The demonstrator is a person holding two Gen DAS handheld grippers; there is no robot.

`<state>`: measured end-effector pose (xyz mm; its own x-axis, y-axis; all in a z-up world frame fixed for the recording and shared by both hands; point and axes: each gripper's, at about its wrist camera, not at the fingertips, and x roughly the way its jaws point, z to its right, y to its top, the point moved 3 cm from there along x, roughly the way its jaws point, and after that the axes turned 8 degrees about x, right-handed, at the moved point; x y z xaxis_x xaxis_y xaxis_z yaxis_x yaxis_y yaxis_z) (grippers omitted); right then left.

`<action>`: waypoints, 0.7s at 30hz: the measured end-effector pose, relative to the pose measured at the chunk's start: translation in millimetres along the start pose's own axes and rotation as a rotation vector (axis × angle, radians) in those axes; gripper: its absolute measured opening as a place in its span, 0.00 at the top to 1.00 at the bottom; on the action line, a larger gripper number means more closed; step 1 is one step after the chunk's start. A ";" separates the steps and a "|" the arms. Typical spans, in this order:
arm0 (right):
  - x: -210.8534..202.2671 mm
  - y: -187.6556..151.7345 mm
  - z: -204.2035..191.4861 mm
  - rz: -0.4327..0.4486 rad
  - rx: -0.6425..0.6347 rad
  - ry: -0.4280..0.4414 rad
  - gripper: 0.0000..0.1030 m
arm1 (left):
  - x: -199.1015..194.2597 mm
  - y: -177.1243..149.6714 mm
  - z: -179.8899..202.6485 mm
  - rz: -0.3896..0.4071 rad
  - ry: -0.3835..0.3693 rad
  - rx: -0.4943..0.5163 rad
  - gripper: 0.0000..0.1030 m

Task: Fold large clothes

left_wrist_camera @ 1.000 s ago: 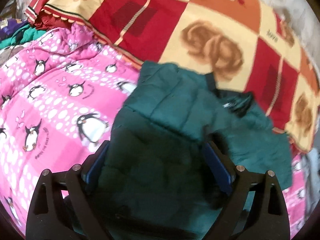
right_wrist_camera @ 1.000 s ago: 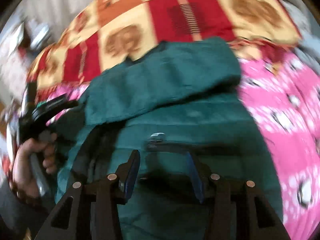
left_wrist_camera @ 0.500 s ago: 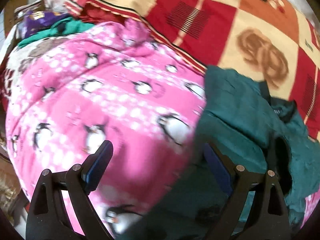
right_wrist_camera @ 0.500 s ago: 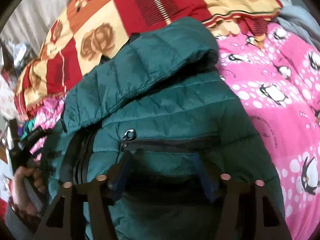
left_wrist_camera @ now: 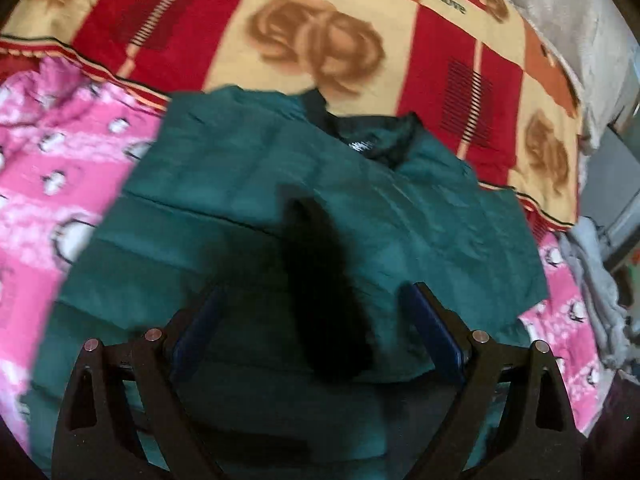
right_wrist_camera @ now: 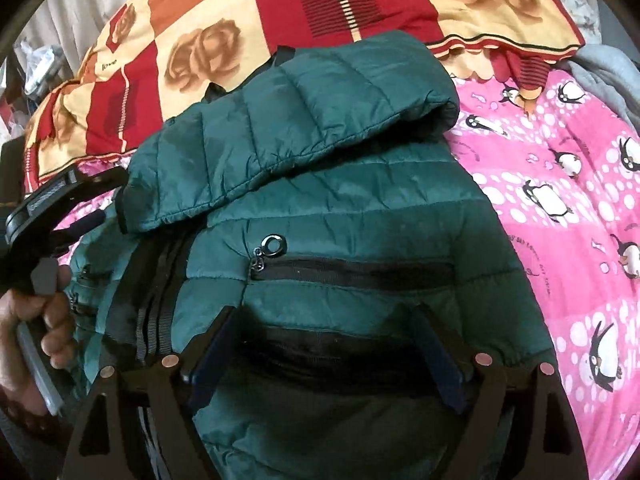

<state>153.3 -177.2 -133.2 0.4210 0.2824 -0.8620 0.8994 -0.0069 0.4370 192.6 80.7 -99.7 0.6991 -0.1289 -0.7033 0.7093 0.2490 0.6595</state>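
The right claw (right_wrist_camera: 322, 344) is opening over the hem of the green jacket (right_wrist_camera: 340, 208), its pads not pressing on the cloth. The left claw (left_wrist_camera: 316, 324) stands wide apart above the same jacket, gripping nothing. The jacket lies partly folded on a pink penguin blanket (right_wrist_camera: 560, 184), its collar end over a red-and-cream rose blanket (left_wrist_camera: 320, 40).

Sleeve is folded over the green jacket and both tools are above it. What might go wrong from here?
1. The folded sleeve lies loose and puffy on the green jacket; it may slide off during the next fold.
2. The right tool, jaws opening, sits over the black hem band and could snag it.
3. The zipper pull might catch a pad.
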 end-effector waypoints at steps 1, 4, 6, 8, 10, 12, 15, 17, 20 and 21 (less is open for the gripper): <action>0.7 0.1 -0.6 -0.001 -0.005 -0.008 0.17 | 4.5 -1.3 3.3 -0.006 -0.008 0.003 0.12; 3.0 1.1 -1.0 -0.005 -0.012 -0.018 0.16 | 20.4 -3.0 7.9 -0.069 -0.011 0.029 0.47; 3.2 1.5 -0.4 -0.005 -0.008 -0.013 0.16 | 28.0 -1.9 12.3 -0.090 -0.001 0.060 0.72; 3.4 1.4 0.8 -0.006 -0.003 -0.005 0.15 | 19.9 1.2 19.2 -0.068 0.016 0.111 0.86; 3.5 1.2 1.1 -0.007 0.000 0.000 0.15 | 4.2 8.5 20.4 -0.017 0.027 0.154 0.87; 3.7 1.2 1.0 -0.007 0.002 0.001 0.15 | -14.2 21.2 18.0 0.036 0.028 0.179 0.87; 4.3 1.4 0.4 -0.008 0.001 0.000 0.15 | -44.7 47.4 4.4 0.128 0.040 0.197 0.87; 4.9 1.5 0.0 -0.009 -0.001 -0.002 0.14 | -61.4 66.0 -9.9 0.176 0.068 0.205 0.87; 4.8 1.6 0.0 -0.009 0.000 0.000 0.14 | -70.3 83.8 -36.2 0.197 0.094 0.180 0.87; 4.7 1.7 0.0 -0.009 0.001 0.000 0.14 | -70.0 86.2 -45.4 0.192 0.096 0.169 0.87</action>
<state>156.8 -175.9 -136.5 0.4128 0.2827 -0.8658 0.9033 -0.0053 0.4289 200.8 154.8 -5.7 0.8161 -0.0010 -0.5779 0.5753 0.0953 0.8124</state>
